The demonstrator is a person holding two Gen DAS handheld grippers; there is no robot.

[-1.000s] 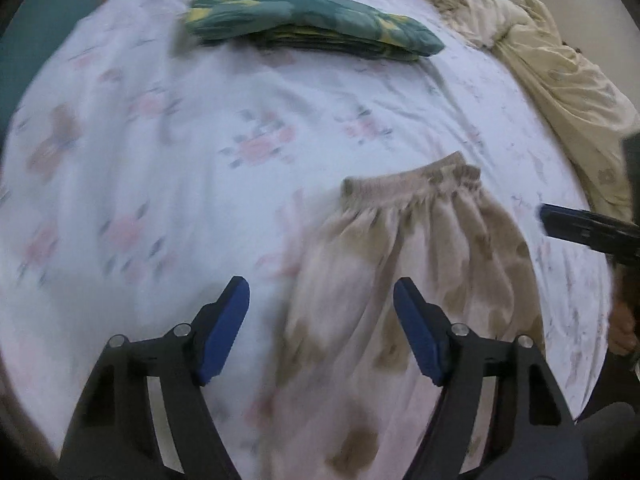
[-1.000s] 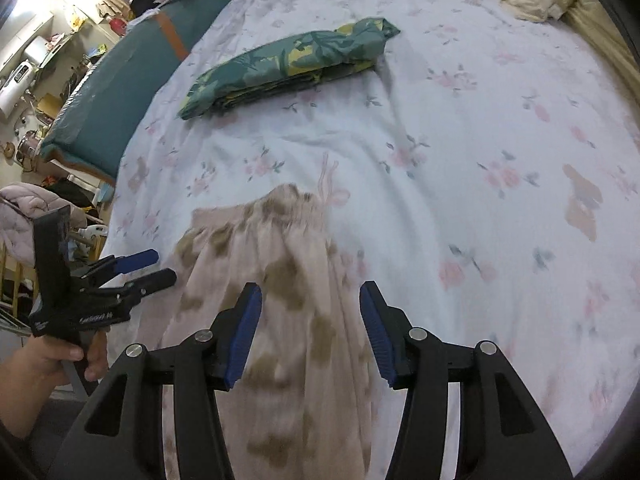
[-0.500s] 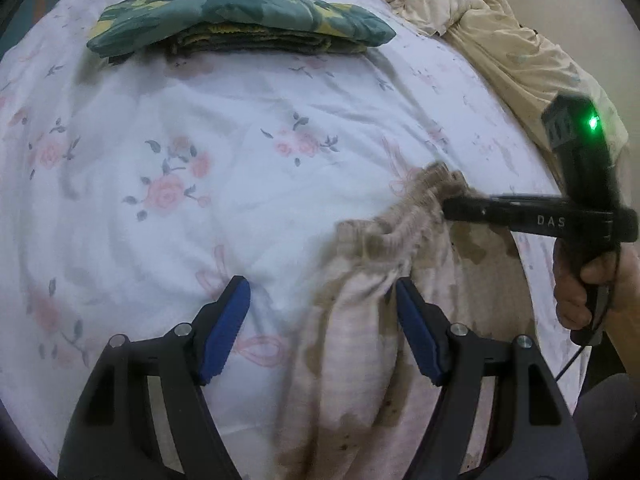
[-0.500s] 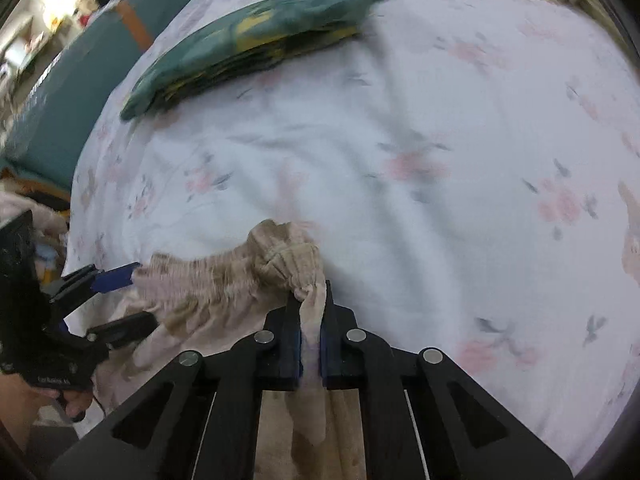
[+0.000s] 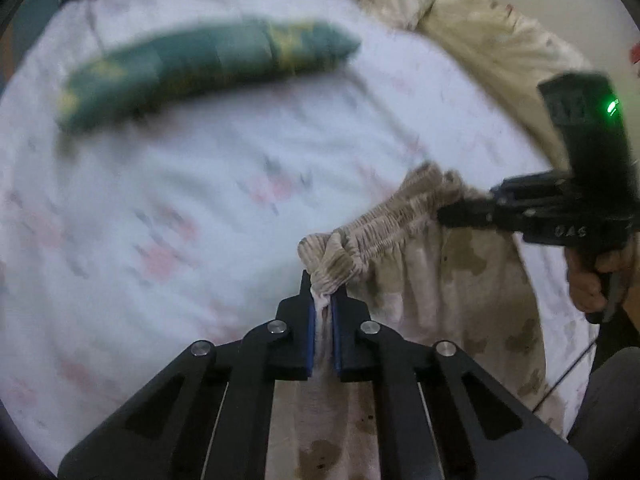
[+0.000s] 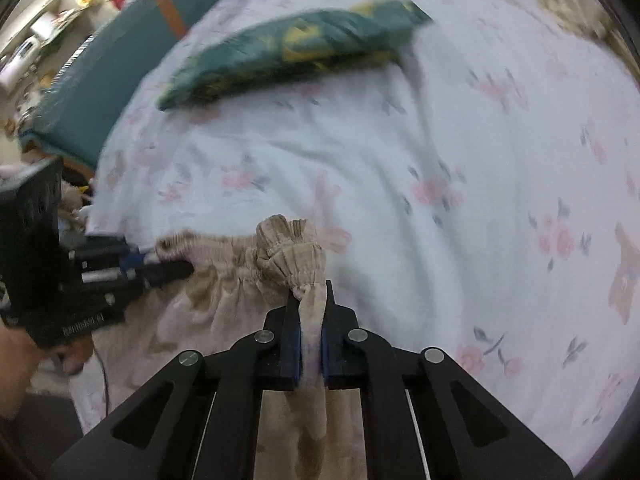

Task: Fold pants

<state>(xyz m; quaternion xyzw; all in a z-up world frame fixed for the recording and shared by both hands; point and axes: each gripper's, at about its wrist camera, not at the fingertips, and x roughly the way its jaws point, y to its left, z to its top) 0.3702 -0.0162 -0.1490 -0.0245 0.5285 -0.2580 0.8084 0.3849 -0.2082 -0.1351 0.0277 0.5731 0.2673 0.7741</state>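
Beige pants [image 5: 452,280] with brown patches lie on the flowered bed sheet [image 5: 160,184], elastic waistband [image 5: 384,220] towards the far side. My left gripper [image 5: 322,296] is shut on the waistband's left corner, cloth bunched between its blue pads. My right gripper [image 5: 444,214] pinches the other corner from the right. In the right wrist view the right gripper [image 6: 310,300] is shut on gathered waistband cloth of the pants [image 6: 224,304], and the left gripper [image 6: 176,266] holds the far left end. The waistband hangs stretched and wrinkled between the two.
A folded green and yellow garment [image 5: 208,68] lies farther back on the sheet, also seen in the right wrist view [image 6: 296,48]. A crumpled cream blanket [image 5: 480,40] fills the far right. A teal cushion [image 6: 100,72] borders the bed's left side. Hands [image 5: 588,280] grip the handles.
My left gripper went from wide open to shut on the waistband's left corner. The right gripper stays shut on its corner. The waistband has bunched up and lifted off the sheet.
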